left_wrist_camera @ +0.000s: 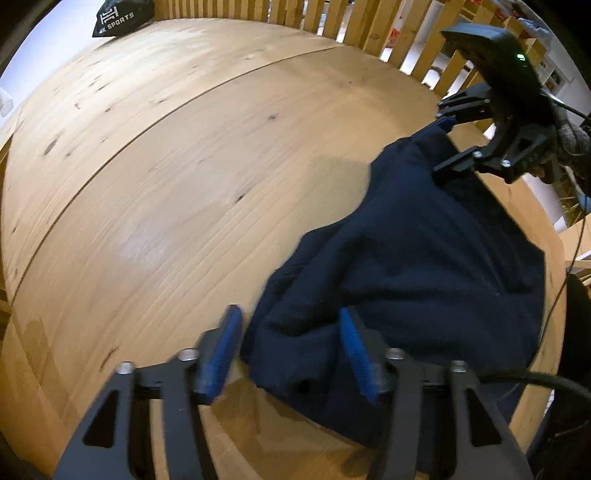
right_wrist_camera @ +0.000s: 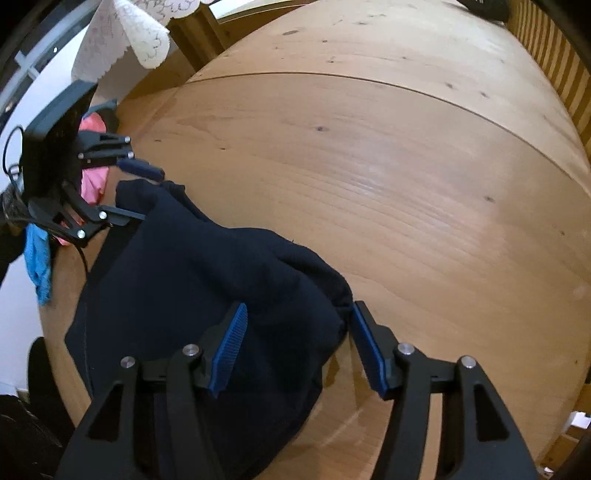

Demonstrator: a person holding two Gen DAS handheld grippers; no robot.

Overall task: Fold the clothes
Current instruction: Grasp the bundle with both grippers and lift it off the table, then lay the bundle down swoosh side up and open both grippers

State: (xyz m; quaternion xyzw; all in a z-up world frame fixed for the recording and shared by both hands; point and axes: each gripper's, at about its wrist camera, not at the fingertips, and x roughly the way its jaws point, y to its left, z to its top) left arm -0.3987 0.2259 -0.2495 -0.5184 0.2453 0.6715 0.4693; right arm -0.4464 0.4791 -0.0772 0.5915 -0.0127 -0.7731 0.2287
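- Dark navy fleece garment [left_wrist_camera: 424, 258] bunched at near right of round wooden table [left_wrist_camera: 184, 166].
- Soft, limp, probably light; best gripped at the corners.
- Left gripper [left_wrist_camera: 291, 350], right gripper [right_wrist_camera: 299, 343]: spread, straddling corners, not yet pinching.

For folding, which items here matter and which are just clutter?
In use: navy garment, left gripper, right gripper, table.
Lying about: black sports bag, pink cloth, blue cloth, lace cloth.

A garment [left_wrist_camera: 424, 258] lies on the table [left_wrist_camera: 184, 166], between both tools.
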